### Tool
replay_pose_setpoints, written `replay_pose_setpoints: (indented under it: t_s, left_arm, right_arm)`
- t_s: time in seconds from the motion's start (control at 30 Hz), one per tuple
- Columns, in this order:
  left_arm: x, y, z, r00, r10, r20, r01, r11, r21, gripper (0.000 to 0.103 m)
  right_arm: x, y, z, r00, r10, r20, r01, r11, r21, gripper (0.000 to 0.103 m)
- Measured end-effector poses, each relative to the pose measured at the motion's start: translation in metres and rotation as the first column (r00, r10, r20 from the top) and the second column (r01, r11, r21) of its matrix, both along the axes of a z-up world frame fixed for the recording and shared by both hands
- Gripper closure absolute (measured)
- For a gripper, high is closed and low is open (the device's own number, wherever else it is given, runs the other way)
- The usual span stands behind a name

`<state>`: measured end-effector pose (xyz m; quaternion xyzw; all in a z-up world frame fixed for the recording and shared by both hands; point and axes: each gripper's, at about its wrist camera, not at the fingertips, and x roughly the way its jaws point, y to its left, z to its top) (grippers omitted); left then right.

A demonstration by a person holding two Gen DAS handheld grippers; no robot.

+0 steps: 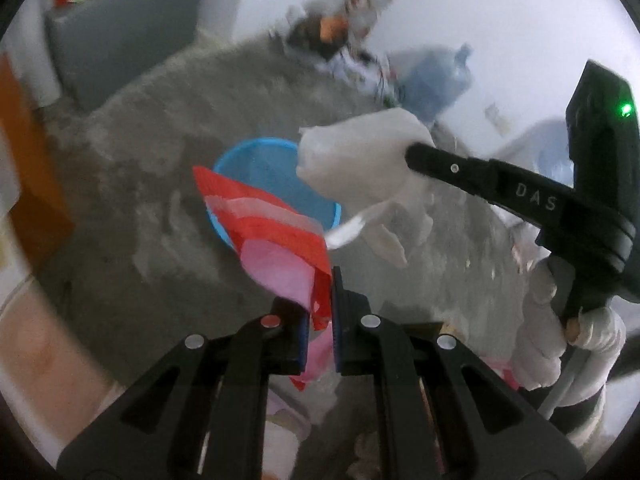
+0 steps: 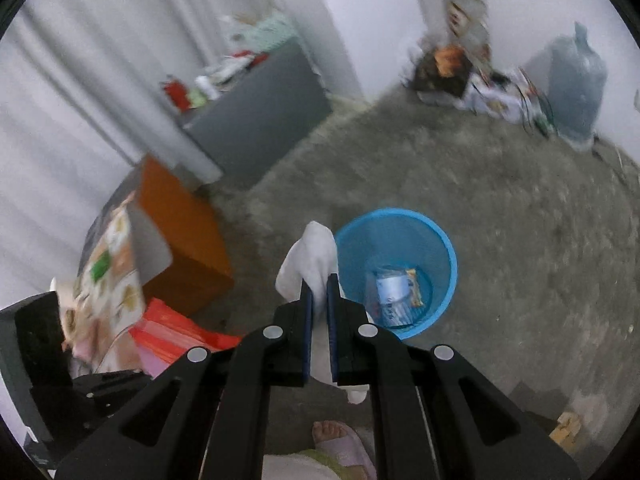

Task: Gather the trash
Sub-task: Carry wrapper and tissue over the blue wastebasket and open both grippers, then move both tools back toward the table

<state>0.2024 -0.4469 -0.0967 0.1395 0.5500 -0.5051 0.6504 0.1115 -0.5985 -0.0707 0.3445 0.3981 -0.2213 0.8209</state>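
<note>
the left gripper (image 1: 320,300) has its fingers pinched on a red and pink plastic wrapper (image 1: 276,240), and the right gripper (image 2: 319,300) has its fingers clamped on a white crumpled tissue (image 2: 310,256). both pieces hang above the concrete floor (image 2: 500,220), near the blue bin (image 2: 444,240), which already holds a packet. both look light, limp and crushable, so an edge pinch should suffice; the wrapper may slip.
</note>
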Motion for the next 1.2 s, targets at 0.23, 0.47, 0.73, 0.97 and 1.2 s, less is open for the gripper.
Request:
replay_pose_setpoints:
  t_s: [0.23, 0.47, 0.73, 0.97, 1.2]
  left_arm:
    - [0.033, -0.081, -0.055, 1.000, -0.004, 0.008, 0.004, 0.999, 0.052, 0.054]
    - [0.033, -0.082, -0.068, 0.998, 0.066, 0.022, -0.067, 0.997, 0.025, 0.031]
    - [0.032, -0.058, -0.023, 0.996, 0.082, 0.042, -0.076, 0.989, -0.125, 0.031]
    - [0.010, -0.002, 0.051, 0.988, 0.076, 0.132, -0.042, 0.969, -0.244, 0.031]
    - [-0.016, 0.100, 0.115, 0.963, 0.160, 0.219, -0.075, 0.933, -0.352, 0.031]
  right_arm:
    - [0.038, -0.056, -0.073, 0.993, -0.069, -0.096, 0.072, 0.997, 0.025, 0.089]
    - [0.027, -0.074, -0.107, 0.975, -0.155, -0.158, 0.157, 0.988, 0.001, 0.069]
    - [-0.007, -0.050, -0.072, 0.982, -0.164, -0.093, 0.160, 0.986, -0.057, 0.069]
    - [-0.034, 0.008, -0.009, 0.995, -0.098, 0.000, 0.096, 0.976, -0.195, 0.047]
    - [-0.052, 0.070, 0.048, 0.994, 0.014, 0.105, 0.017, 0.958, -0.285, 0.019]
